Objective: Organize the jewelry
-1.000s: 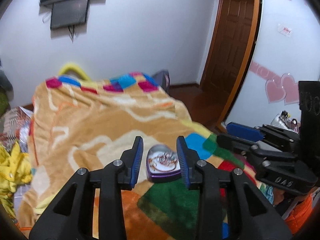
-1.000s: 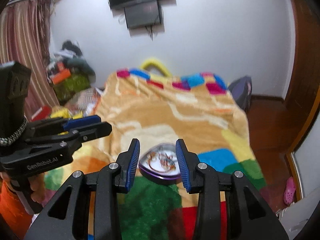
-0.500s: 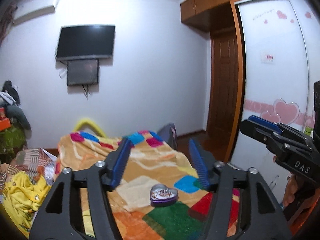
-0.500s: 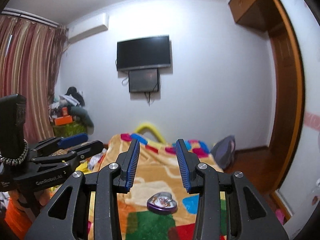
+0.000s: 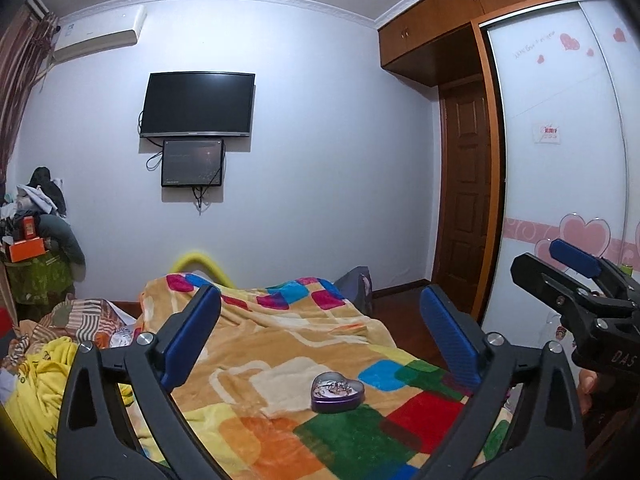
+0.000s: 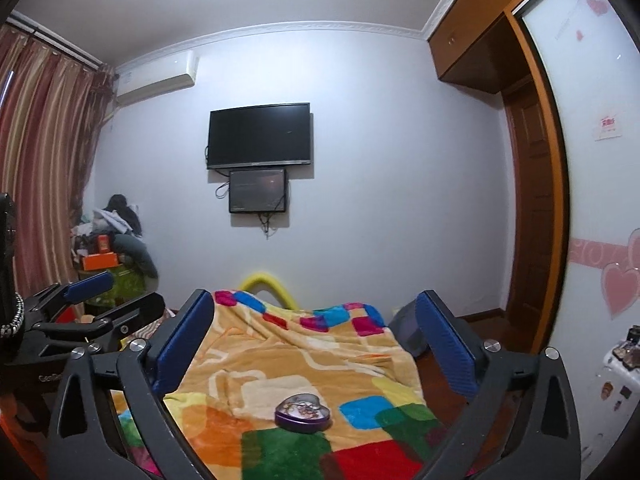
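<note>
Both grippers spread wide and empty above the bed, heart tin lying open on the blanket.

We see the left gripper (image 5: 320, 340) with its blue pads (image 5: 192, 336) splayed far apart, jaws having just been opening, nothing between them but air; the right gripper (image 6: 316, 344) stands just as wide, its jaws also just opened and holding nothing. Below and beyond both, near the near end of the bed, the purple heart-shaped tin (image 5: 337, 392) sits flat on the patchwork blanket (image 5: 280, 340), lid off, with a tangle of jewelry (image 6: 303, 410) inside it. Farther out we find a wall-mounted television (image 5: 198, 105) on the far wall, striped curtains (image 6: 36, 184) at the left, and a wooden door (image 5: 466, 216) with the wardrobe at the right.
</note>
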Tool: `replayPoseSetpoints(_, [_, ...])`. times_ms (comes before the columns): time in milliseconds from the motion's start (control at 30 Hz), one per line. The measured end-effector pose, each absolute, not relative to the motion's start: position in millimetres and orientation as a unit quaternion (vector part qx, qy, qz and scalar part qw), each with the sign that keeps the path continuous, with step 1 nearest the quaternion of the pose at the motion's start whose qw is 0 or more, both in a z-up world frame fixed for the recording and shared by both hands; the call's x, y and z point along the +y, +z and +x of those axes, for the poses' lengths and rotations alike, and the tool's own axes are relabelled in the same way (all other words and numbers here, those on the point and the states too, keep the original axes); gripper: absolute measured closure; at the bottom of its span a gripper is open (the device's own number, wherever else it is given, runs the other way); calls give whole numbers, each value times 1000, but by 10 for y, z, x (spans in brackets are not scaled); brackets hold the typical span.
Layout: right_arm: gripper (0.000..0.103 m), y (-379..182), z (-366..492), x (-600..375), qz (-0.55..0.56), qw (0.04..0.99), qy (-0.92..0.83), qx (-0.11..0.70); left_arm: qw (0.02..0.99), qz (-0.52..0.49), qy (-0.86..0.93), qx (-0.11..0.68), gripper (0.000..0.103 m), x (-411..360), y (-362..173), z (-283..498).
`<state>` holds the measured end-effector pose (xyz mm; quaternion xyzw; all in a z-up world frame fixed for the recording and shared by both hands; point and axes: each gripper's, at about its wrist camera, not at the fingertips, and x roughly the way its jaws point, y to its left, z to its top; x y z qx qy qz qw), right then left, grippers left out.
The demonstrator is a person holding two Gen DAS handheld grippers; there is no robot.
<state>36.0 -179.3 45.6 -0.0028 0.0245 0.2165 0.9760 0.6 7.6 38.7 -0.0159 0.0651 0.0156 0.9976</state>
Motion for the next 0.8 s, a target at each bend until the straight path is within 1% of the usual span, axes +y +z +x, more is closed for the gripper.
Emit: replayPoseSetpoints(800, [2, 374, 272, -1944, -1, 975, 213, 56, 996, -26, 21, 86, 1, 73, 293, 43])
